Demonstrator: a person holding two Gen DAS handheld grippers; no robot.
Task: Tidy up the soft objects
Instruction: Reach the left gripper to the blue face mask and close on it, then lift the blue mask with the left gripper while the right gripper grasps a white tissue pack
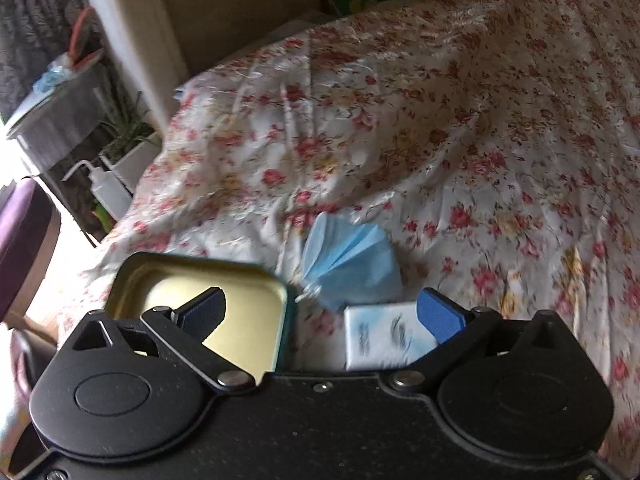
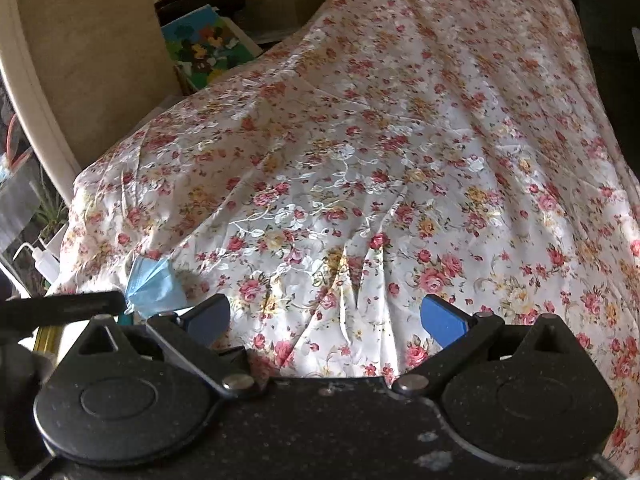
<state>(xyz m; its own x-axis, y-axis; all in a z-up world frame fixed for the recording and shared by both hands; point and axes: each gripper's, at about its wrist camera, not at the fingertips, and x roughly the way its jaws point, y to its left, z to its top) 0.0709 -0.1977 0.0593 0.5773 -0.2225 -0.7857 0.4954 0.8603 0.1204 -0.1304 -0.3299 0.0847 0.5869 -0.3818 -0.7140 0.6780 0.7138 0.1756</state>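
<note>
A crumpled blue face mask [image 1: 350,258] lies on the floral bedspread [image 1: 460,120], just ahead of my left gripper [image 1: 322,314]. That gripper is open with nothing between its blue pads. An open tin [image 1: 200,280] with a gold inside and teal rim sits under its left finger. A small white and blue tissue pack [image 1: 386,338] lies by the right finger. In the right wrist view my right gripper [image 2: 326,320] hangs open over bare bedspread [image 2: 400,140]. The mask [image 2: 154,286] shows at its far left, beside part of the other gripper.
A cream wall panel [image 1: 132,40] and a grey side table [image 1: 60,120] stand left of the bed. A white squeeze bottle [image 1: 106,190] and a potted plant [image 1: 128,136] are beside it. A cartoon picture box [image 2: 206,50] leans behind the bed.
</note>
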